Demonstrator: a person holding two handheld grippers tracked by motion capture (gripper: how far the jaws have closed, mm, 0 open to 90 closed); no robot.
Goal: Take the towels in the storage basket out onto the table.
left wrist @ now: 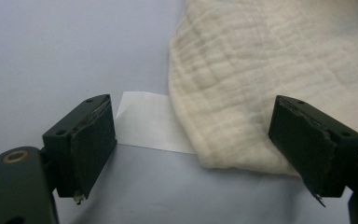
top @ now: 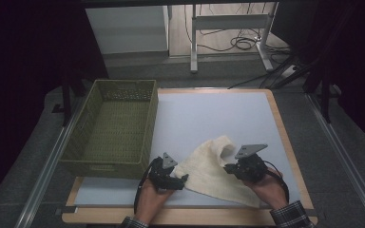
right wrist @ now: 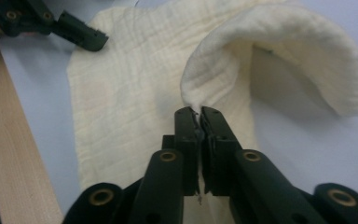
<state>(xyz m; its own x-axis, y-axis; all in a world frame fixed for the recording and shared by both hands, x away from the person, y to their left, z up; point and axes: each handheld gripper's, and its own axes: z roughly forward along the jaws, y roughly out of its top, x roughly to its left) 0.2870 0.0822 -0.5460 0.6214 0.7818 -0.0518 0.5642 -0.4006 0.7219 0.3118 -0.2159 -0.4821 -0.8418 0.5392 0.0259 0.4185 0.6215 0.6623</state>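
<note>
- The cream cloth [top: 214, 173] lies on the pale blue mat on the table [top: 285, 142], to the right of the green woven basket [top: 114, 128] and apart from it, nearer the person's edge.
- The right gripper [top: 232, 167] has its jaws clenched on an edge of the cloth; in the right gripper view the fabric [right wrist: 261, 51] rises from the pinch and curls over in a loose arch, so that part is lifted off the mat while the rest lies flat.
- The left gripper [top: 184, 179] rests at the cloth's left corner, the corner closest to the basket. Its jaws stand released and wide: in the left gripper view the rounded hem of the cloth [left wrist: 242, 93] sits between them, with neither pad pressing on it.
- A small white slip [left wrist: 144, 121] lies on the mat just beside that hem, partly under it.
- By my reading this is the start of a fold: one edge is taken up, the other side is not yet gripped.
- The next move, I would judge, calls for the left jaws to close on the hem in front of them, catching the fabric and not the slip, so both hands can carry the cloth evenly.
- The risk is that a one-sided lift drags the cloth askew on the mat.
</note>
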